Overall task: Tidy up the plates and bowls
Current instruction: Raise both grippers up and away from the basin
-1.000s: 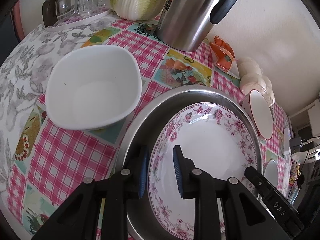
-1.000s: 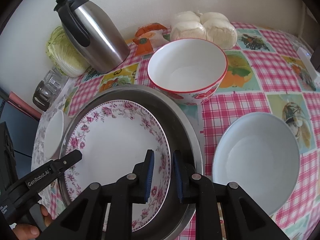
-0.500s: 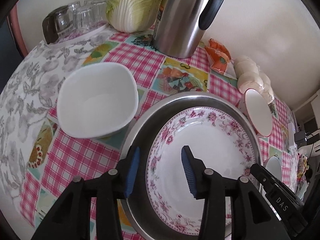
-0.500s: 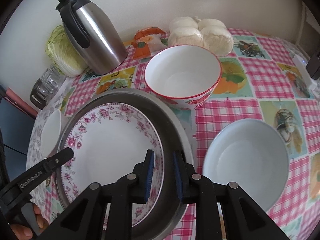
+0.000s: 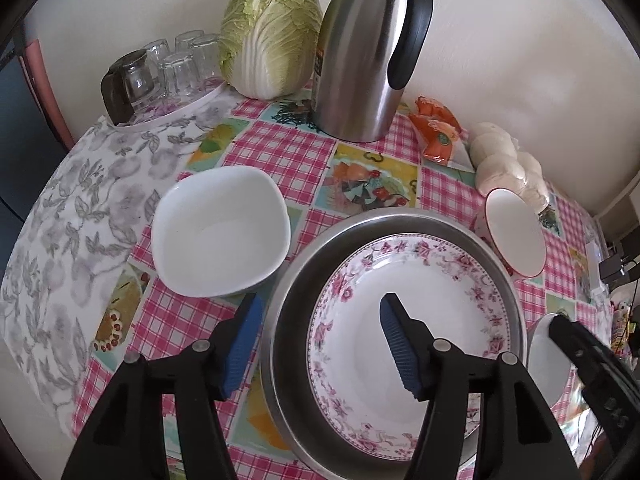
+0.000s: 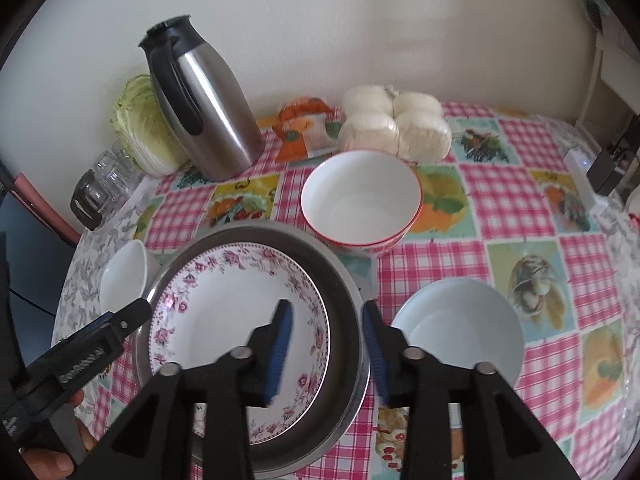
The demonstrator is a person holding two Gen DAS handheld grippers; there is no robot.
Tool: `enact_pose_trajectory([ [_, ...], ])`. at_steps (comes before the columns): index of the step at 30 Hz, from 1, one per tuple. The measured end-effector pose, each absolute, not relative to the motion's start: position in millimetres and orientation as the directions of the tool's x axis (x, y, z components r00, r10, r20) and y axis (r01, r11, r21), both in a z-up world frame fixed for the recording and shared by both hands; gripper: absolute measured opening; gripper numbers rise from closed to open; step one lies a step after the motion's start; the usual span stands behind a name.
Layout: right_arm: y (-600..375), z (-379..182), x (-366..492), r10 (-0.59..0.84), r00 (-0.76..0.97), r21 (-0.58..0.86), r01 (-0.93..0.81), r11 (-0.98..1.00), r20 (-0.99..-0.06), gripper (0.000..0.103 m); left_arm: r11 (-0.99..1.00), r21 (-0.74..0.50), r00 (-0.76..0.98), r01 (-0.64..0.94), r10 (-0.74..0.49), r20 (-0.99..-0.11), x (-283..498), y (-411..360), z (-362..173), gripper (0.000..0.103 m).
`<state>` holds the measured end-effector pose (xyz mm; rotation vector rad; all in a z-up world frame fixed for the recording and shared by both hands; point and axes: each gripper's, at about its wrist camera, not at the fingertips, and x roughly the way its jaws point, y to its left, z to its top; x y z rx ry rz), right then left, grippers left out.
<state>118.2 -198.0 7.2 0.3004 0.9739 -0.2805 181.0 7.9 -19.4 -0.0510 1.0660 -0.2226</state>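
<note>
On the checked oilcloth surface (image 5: 280, 152), a squarish glossy white bowl (image 5: 220, 232) sits left of the floral-rimmed plate (image 5: 408, 320) nested in a round steel pan (image 5: 296, 280), each hand-held gripper, left (image 5: 320, 340) and right (image 6: 328, 348), spread apart astride its rim.

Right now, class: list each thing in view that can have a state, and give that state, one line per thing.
Left tool: open, holding nothing.
Right tool: open, holding nothing.
Floral plate: inside the metal basin.
Square white bowl: upright, empty.
Red-rimmed bowl: upright, empty.
Pale blue bowl: upright, empty.
Thermal jug: upright, lid on.
</note>
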Motion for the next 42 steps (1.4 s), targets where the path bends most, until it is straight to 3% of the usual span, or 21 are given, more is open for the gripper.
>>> enact_pose_trajectory([
  [1,-197,11,117,-0.106,0.537,0.116,0.362,0.925,-0.837,0.055,0.977,-0.145,0.464,0.154,-0.201,-0.863,181,8,-20,0.066],
  [2,-197,13,117,-0.11,0.543,0.111,0.359,0.927,-0.833,0.059,0.979,-0.139,0.466,0.149,-0.194,-0.863,181,9,-20,0.076],
  [4,-197,17,115,-0.116,0.557,0.107,0.352,0.93,-0.822,0.071,0.98,-0.14,0.476,0.143,-0.192,-0.858,181,10,-20,0.086],
  [10,-197,20,114,-0.138,0.569,0.088,0.351,0.932,-0.811,0.091,0.988,-0.116,0.527,0.103,-0.153,-0.836,180,16,-16,0.09],
  [11,-198,19,114,-0.14,0.569,0.085,0.35,0.933,-0.81,0.093,0.99,-0.109,0.538,0.092,-0.141,-0.831,180,17,-15,0.097],
  [12,-198,19,114,-0.142,0.572,0.083,0.349,0.933,-0.808,0.102,0.991,-0.104,0.543,0.081,-0.132,-0.829,180,19,-15,0.103],
  [26,-200,17,114,-0.145,0.572,0.084,0.355,0.931,-0.807,0.103,0.991,-0.086,0.559,0.101,-0.128,-0.819,179,16,-13,0.103],
  [35,-206,36,116,-0.134,0.601,0.123,0.367,0.922,-0.788,0.103,0.971,-0.207,0.565,0.115,-0.236,-0.791,185,8,2,0.103],
  [42,-223,52,116,-0.176,0.636,0.135,0.41,0.902,-0.751,0.103,0.959,-0.225,0.571,0.173,-0.284,-0.77,192,-14,16,0.103],
])
